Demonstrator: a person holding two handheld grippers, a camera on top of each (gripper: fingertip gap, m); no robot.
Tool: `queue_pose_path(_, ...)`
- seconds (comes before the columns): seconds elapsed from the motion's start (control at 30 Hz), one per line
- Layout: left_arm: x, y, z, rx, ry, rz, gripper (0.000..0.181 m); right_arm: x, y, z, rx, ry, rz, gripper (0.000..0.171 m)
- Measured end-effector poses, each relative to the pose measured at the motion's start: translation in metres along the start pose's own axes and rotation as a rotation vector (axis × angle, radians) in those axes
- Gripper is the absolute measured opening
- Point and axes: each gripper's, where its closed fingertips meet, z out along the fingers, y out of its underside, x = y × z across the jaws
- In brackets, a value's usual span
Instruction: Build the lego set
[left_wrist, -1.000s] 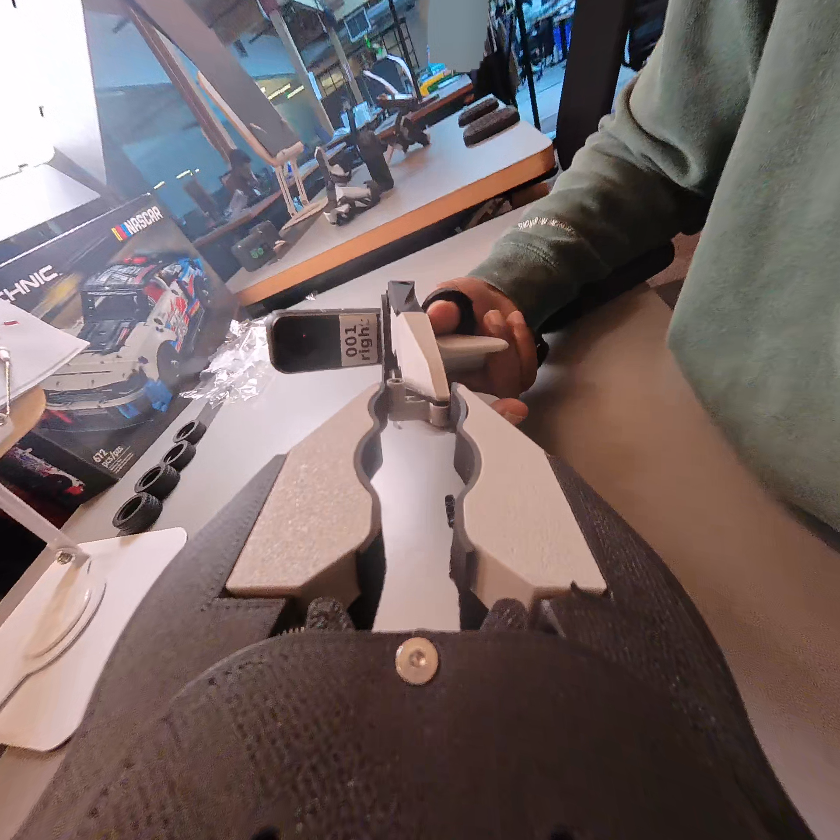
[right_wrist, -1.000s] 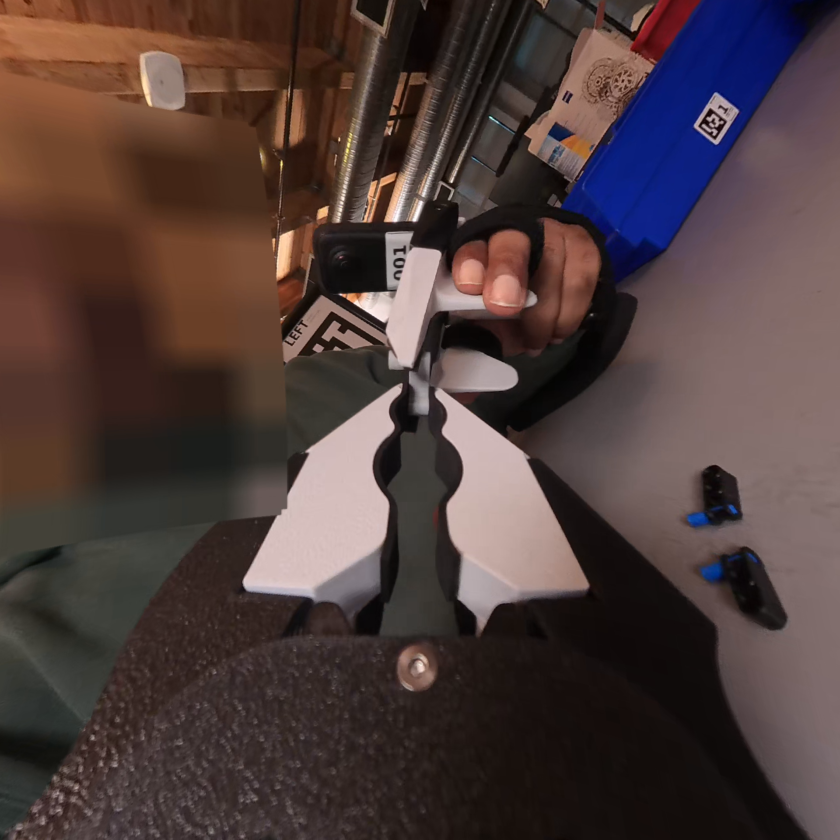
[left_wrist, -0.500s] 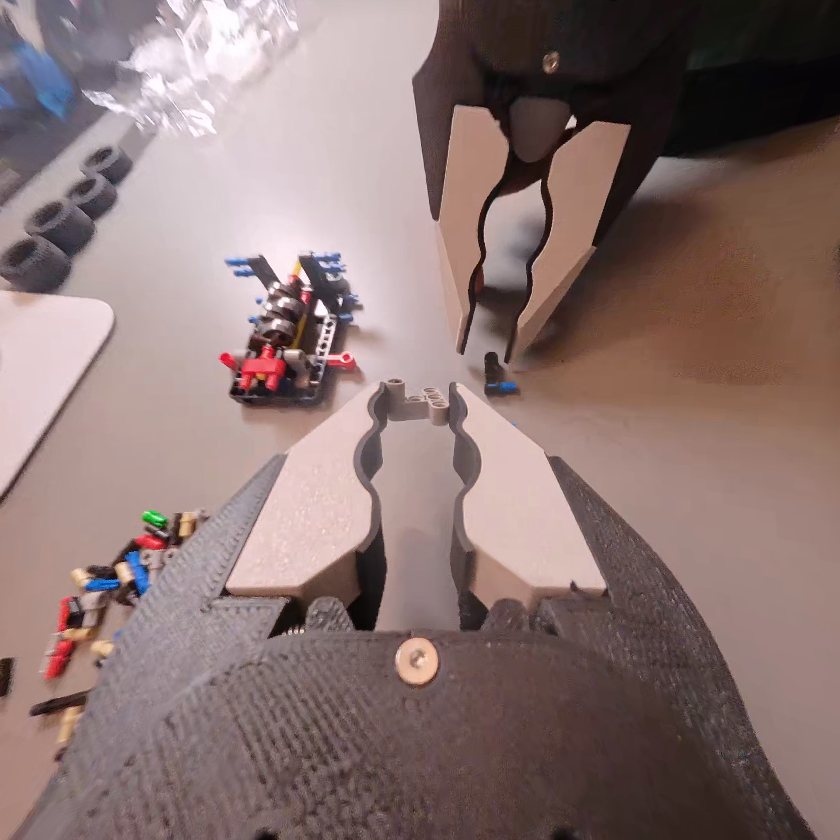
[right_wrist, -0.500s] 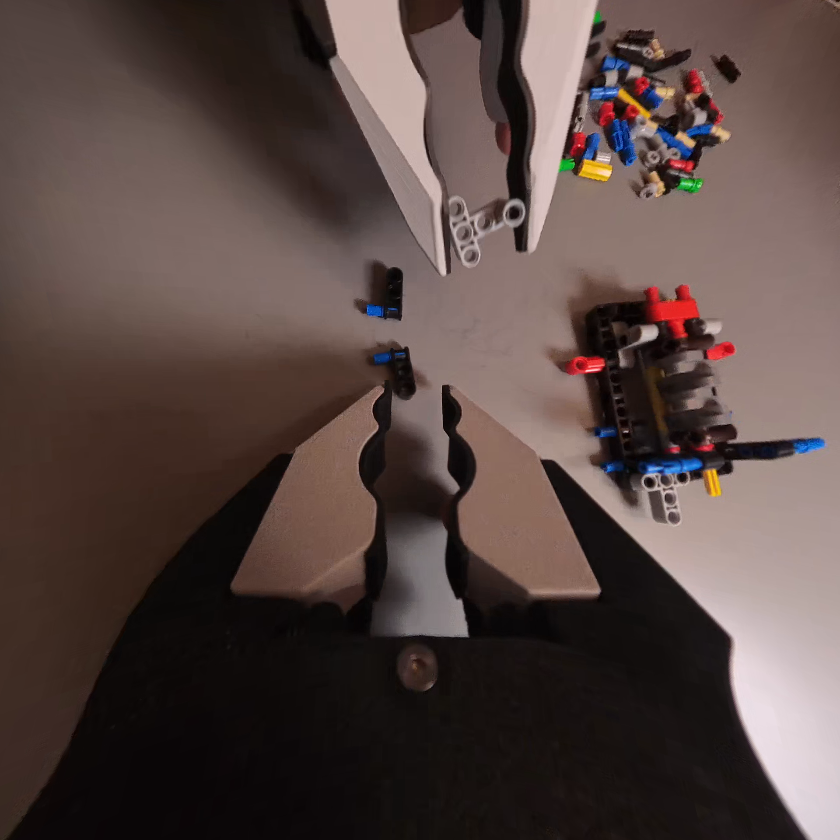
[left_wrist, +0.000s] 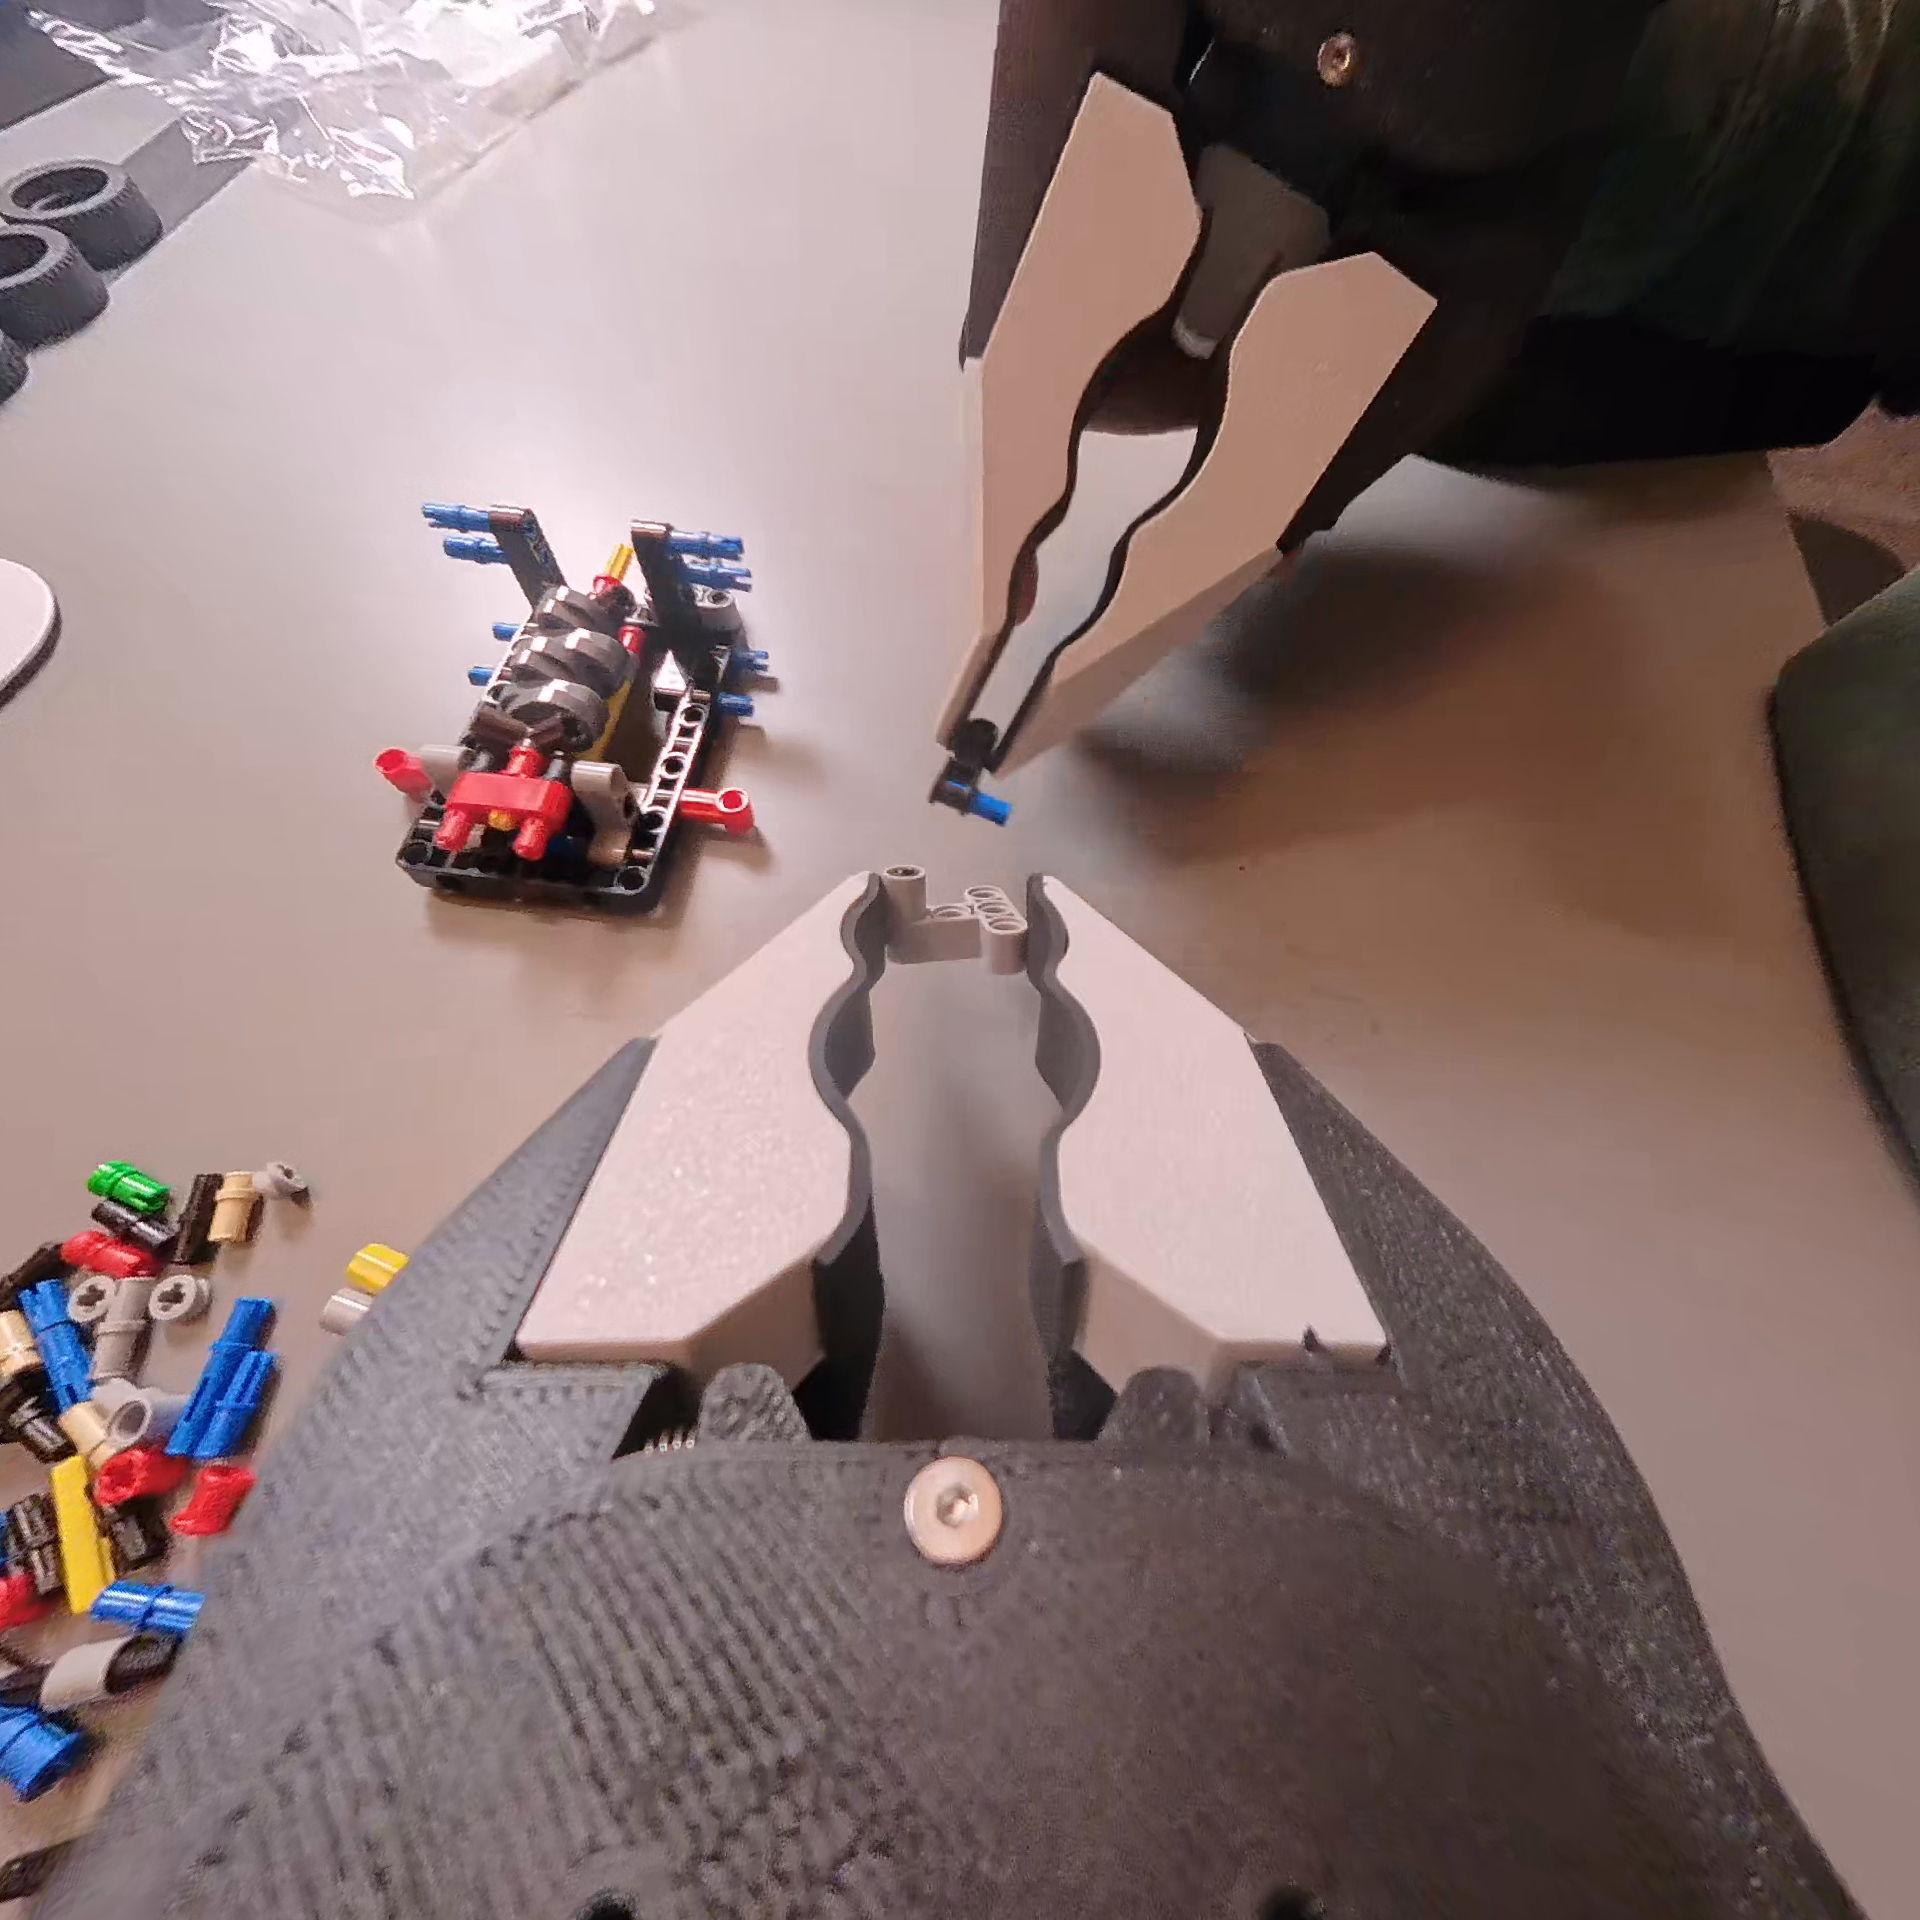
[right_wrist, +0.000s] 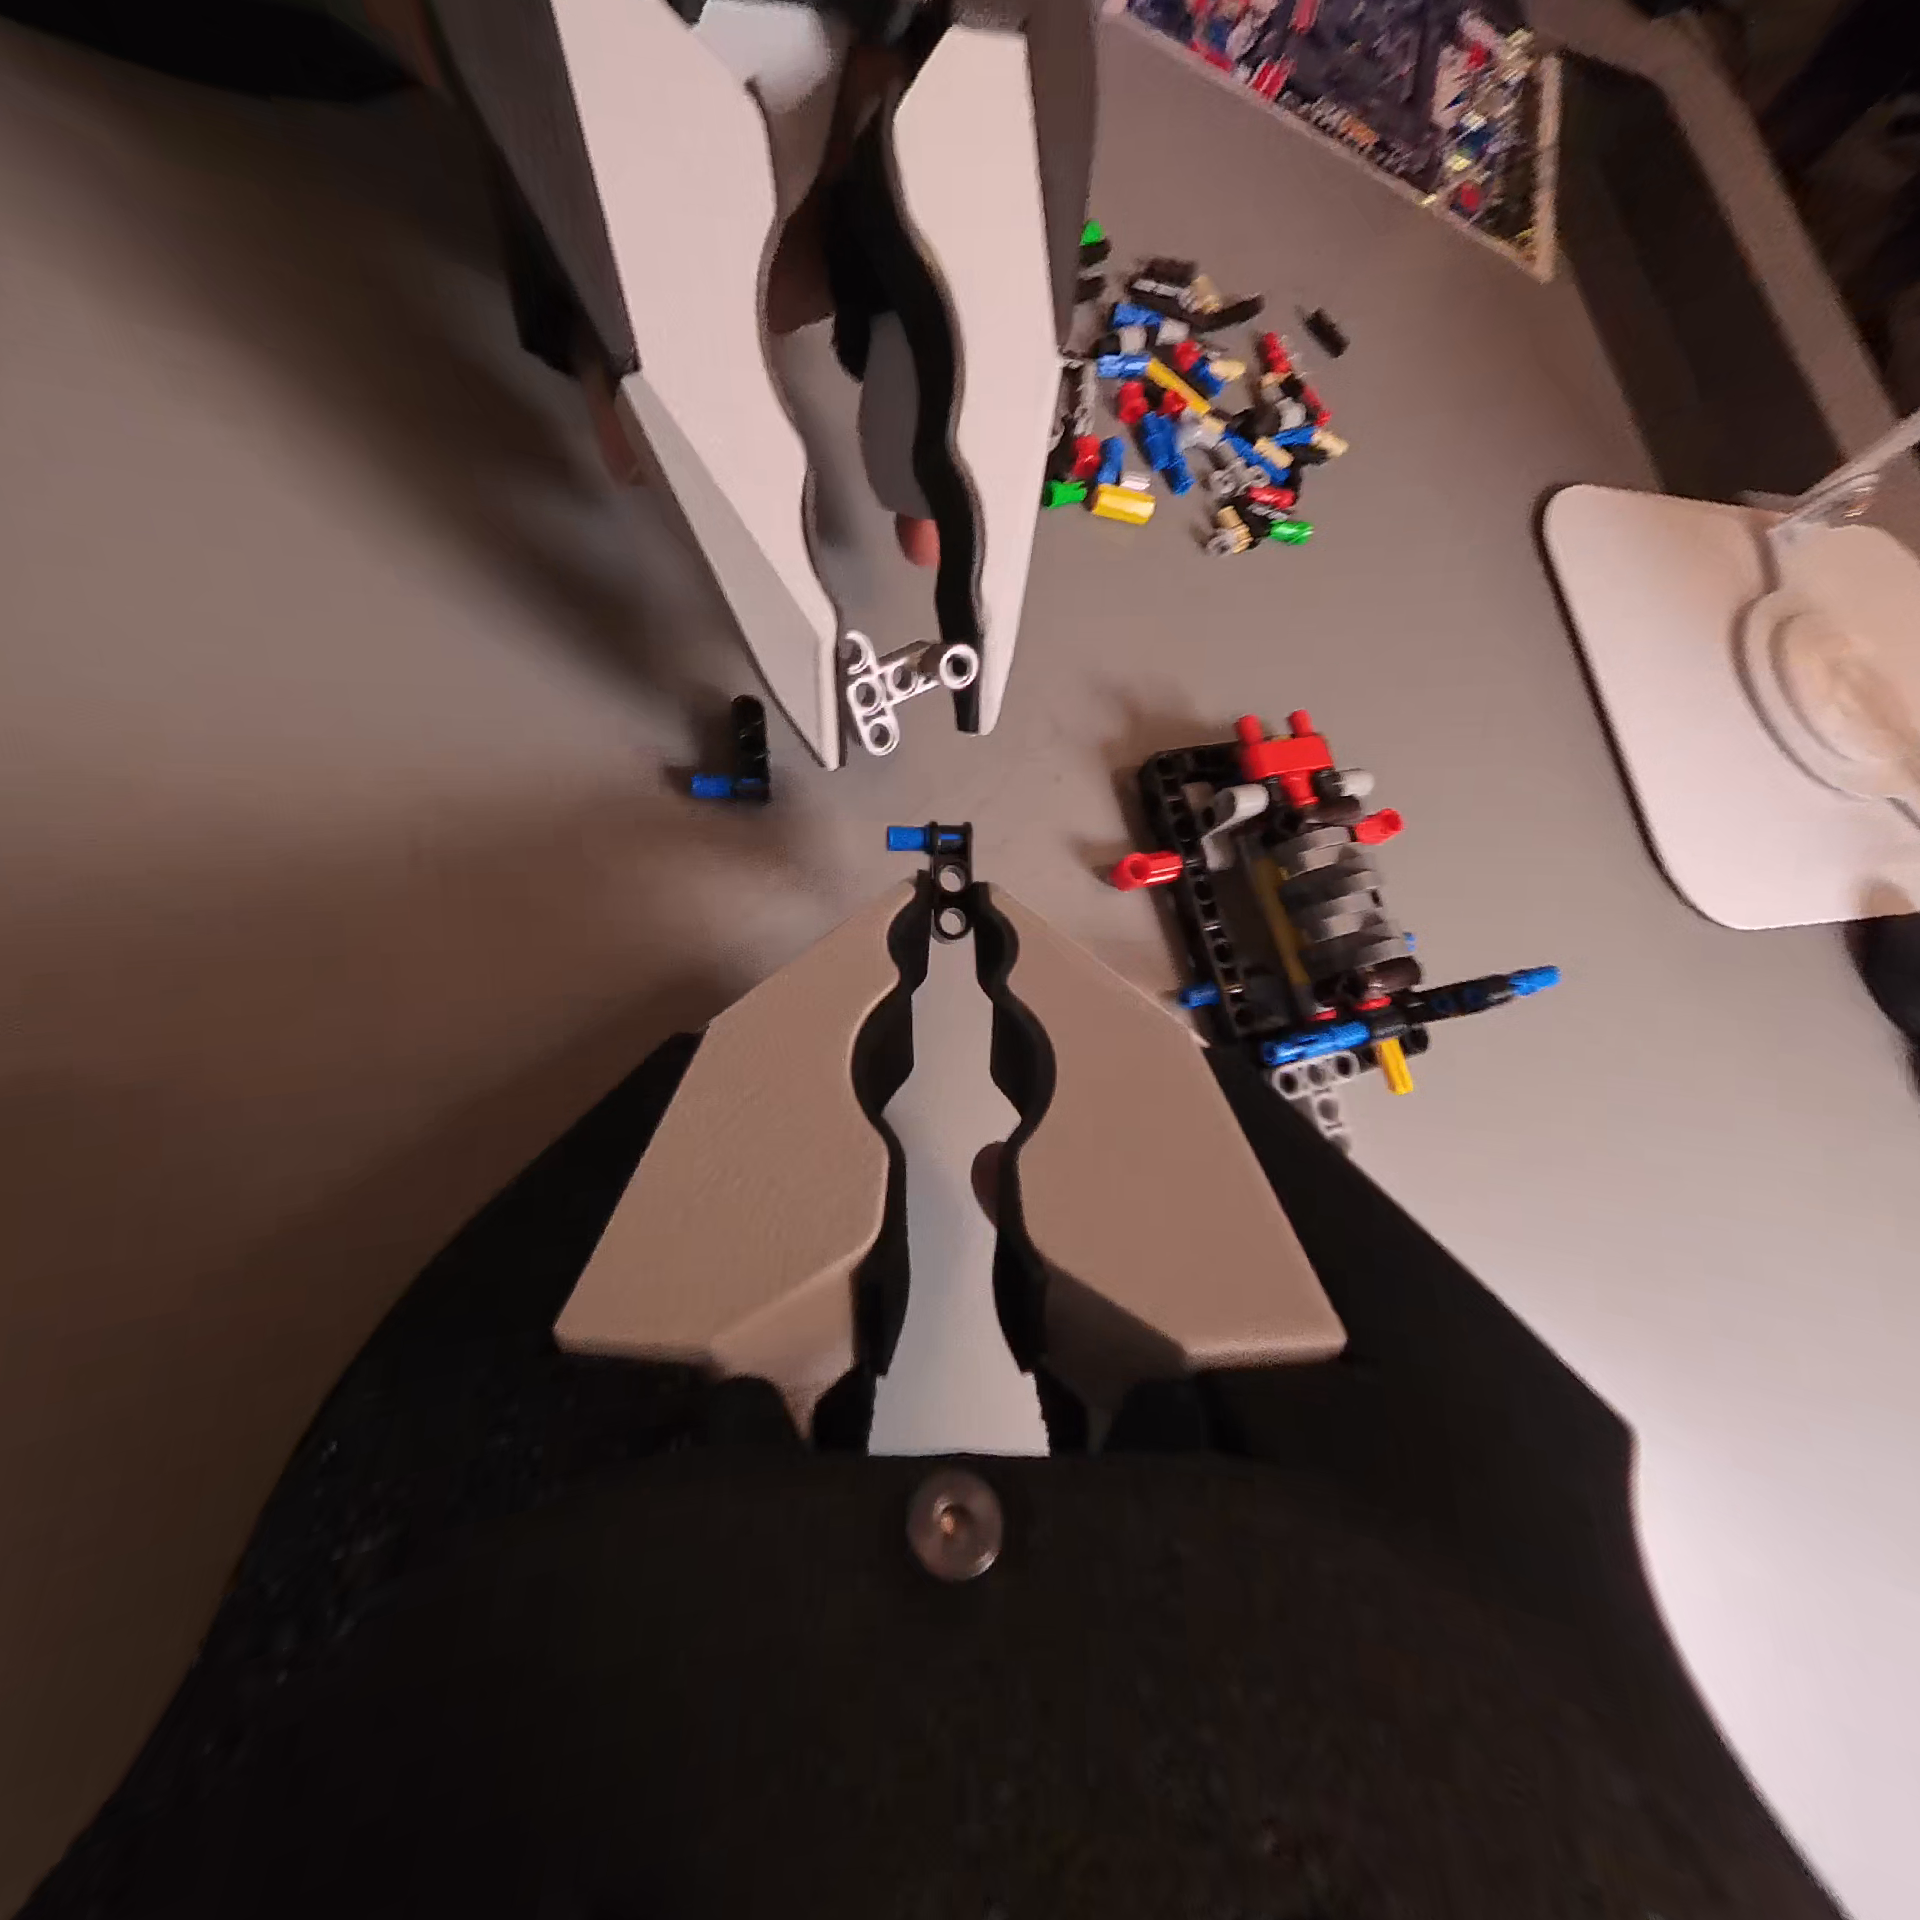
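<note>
The lego set lies in parts on the grey tabletop (left_wrist: 1351, 1039): a half-built engine block (left_wrist: 582, 717) on a black frame, with red, grey and blue pieces, sits to the left of both grippers in the left wrist view. The left gripper (left_wrist: 951, 914) has its fingers clenched on a light grey T-shaped beam (left_wrist: 951, 925) at their tips. The right gripper (right_wrist: 951, 904) pinches a small black beam with a blue pin (right_wrist: 948, 873) between its fingertips. A second black piece with a blue pin (right_wrist: 732, 764) lies on the tabletop beside the left gripper's fingers. A loose pile of small coloured pins and connectors (left_wrist: 114, 1382) lies farther left. Black tyres (left_wrist: 62, 229) and a clear plastic bag (left_wrist: 343, 83) lie at the far edge. No box or tray holds any of the parts.
</note>
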Motion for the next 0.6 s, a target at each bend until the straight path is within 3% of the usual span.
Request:
queue_pose_path(0.3, 0.013, -0.010, 0.002, 0.070, 0.107, -0.085, 0.025, 0.011, -0.014, -0.006, 0.116, 0.083, 0.006, 0.005)
queue_pose_path(0.6, 0.017, -0.061, -0.035, 0.441, 0.487, -0.542, 0.025, 0.017, -0.053, -0.039, 0.457, 0.088, -0.002, 0.006)
